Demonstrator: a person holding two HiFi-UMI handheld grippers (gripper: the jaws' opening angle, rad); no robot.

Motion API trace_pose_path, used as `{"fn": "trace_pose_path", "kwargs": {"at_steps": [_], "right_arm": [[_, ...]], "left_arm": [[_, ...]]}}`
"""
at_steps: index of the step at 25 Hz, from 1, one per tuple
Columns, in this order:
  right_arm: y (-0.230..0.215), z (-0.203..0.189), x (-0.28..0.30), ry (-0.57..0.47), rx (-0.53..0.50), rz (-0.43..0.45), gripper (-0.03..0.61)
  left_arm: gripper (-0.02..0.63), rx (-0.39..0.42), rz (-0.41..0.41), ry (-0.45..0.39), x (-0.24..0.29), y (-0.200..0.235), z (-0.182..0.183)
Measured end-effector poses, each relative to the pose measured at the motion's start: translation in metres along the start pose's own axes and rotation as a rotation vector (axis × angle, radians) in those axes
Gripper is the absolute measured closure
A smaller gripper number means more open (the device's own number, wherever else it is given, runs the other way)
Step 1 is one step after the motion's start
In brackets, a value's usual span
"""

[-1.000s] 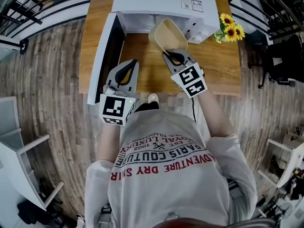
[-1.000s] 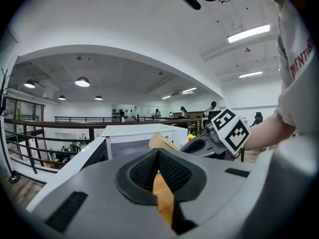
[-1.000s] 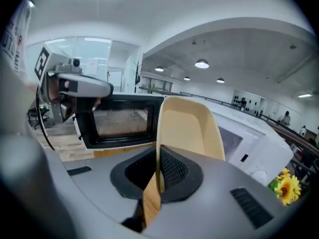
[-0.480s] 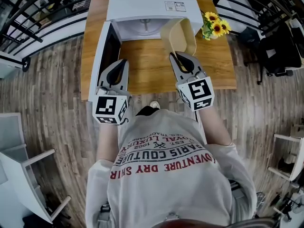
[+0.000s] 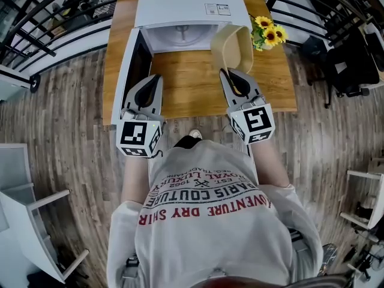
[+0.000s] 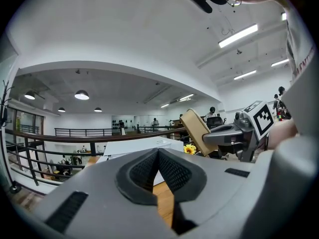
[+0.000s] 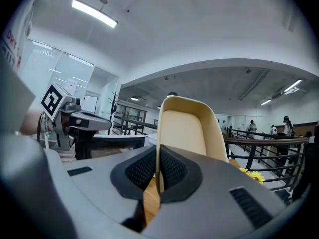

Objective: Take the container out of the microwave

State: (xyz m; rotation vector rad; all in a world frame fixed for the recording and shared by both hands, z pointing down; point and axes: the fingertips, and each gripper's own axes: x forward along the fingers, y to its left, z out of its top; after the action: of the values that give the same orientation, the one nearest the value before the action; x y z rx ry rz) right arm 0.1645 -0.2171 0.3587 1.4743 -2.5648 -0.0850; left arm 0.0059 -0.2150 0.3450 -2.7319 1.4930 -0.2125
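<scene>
The right gripper [image 5: 231, 74] has its jaws clamped on the rim of the beige plastic container [image 5: 233, 47]. The container is held tipped on edge, outside the white microwave [image 5: 189, 5], just in front of its right corner and above the wooden table [image 5: 192, 92]. The left gripper [image 5: 155, 81], jaws together and empty, hangs before the microwave's open door [image 5: 128, 71]. Yellow sunflowers [image 5: 269, 33] stand right of the microwave.

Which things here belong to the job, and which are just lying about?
Job: container, held at its rim by the right gripper; microwave with open door.
Lying about: sunflowers; left gripper, shut and empty.
</scene>
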Motion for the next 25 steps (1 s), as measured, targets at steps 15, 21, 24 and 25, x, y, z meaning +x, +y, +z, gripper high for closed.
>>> {"fn": "trace_pose_path", "kwargs": {"at_steps": [15,21,24,25], "right_arm": [[-0.005,-0.004,-0.018,-0.018,0.036,-0.051,0.546],[-0.004,-0.007,-0.020,-0.025,0.055,-0.047,0.546],[-0.007,-0.008,-0.021,-0.030,0.062,-0.059,0.546],[-0.008,-0.008,-0.021,-0.033,0.066,-0.065,0.546]], "left_arm": [[0.600,-0.009,0.014,0.015,-0.012,-0.012,-0.003],[0.600,0.016,-0.004,0.010,-0.014,-0.018,0.004],[0.600,0.018,-0.007,0.011,-0.014,-0.018,0.004],[0.600,0.018,-0.007,0.012,-0.015,-0.019,0.004]]}}
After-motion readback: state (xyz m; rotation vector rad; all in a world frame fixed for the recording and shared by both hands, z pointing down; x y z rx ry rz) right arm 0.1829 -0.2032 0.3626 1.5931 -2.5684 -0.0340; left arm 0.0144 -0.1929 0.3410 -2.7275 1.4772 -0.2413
